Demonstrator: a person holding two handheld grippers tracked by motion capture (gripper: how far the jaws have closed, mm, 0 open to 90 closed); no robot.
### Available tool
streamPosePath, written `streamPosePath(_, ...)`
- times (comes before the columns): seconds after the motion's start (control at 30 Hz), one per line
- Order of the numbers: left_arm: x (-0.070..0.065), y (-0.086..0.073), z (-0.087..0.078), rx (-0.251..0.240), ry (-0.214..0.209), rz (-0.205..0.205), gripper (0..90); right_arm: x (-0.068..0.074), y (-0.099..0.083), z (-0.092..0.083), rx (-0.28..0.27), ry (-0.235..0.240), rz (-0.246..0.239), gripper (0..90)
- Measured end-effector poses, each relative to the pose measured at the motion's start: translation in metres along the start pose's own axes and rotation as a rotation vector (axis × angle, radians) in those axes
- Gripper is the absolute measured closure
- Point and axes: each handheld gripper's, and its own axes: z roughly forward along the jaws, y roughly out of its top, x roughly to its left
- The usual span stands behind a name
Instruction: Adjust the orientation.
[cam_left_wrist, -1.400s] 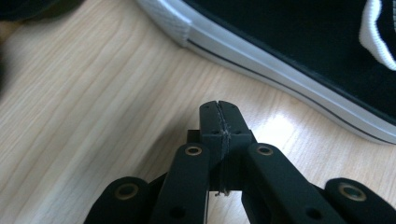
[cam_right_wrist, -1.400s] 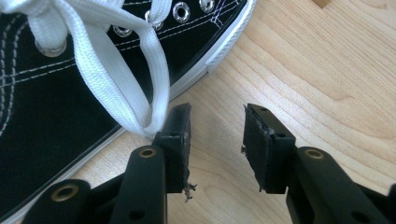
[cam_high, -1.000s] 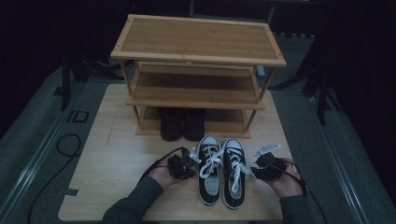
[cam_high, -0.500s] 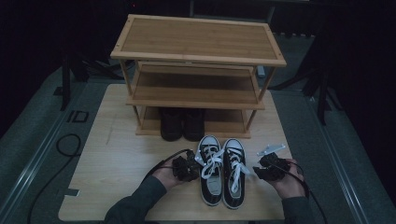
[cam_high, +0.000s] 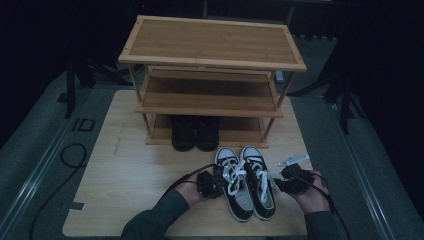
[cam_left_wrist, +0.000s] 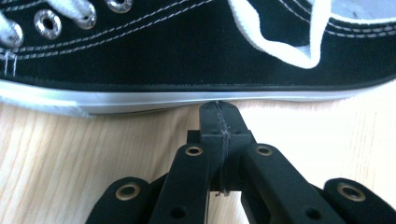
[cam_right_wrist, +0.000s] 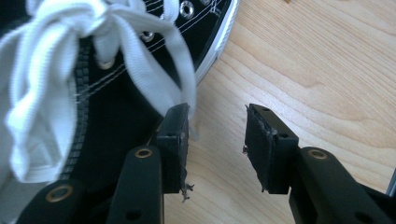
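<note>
The left gripper (cam_high: 216, 182) had slid in across the pale wooden table (cam_high: 125, 175) since the earlier frame, its jaws pressed together on nothing, tips now right at the white rubber sole of the left black canvas sneaker (cam_left_wrist: 187, 56). The right gripper (cam_high: 278, 183) held steady beside the right black canvas sneaker (cam_high: 260, 185), jaws apart, one pad brushing a white lace (cam_right_wrist: 182, 88). The pair stood between both grippers, in front of the bamboo three-tier shoe rack (cam_high: 210, 75). Best, I judged, to open the left jaws before gripping the collar, and keep laces clear.
</note>
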Motion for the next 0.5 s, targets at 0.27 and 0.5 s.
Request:
streamPosePath(0.27, -0.002, 0.004, 0.002, -0.004, -0.008, -0.008, 90.0, -0.003, 0.0, -0.002, 0.003, -0.005, 0.002, 59.1)
streamPosePath(0.5, -0.009, 0.012, 0.006, -0.01, -0.008, -0.005, 90.0, -0.001, 0.006, -0.003, 0.016, -0.001, -0.012, 58.6)
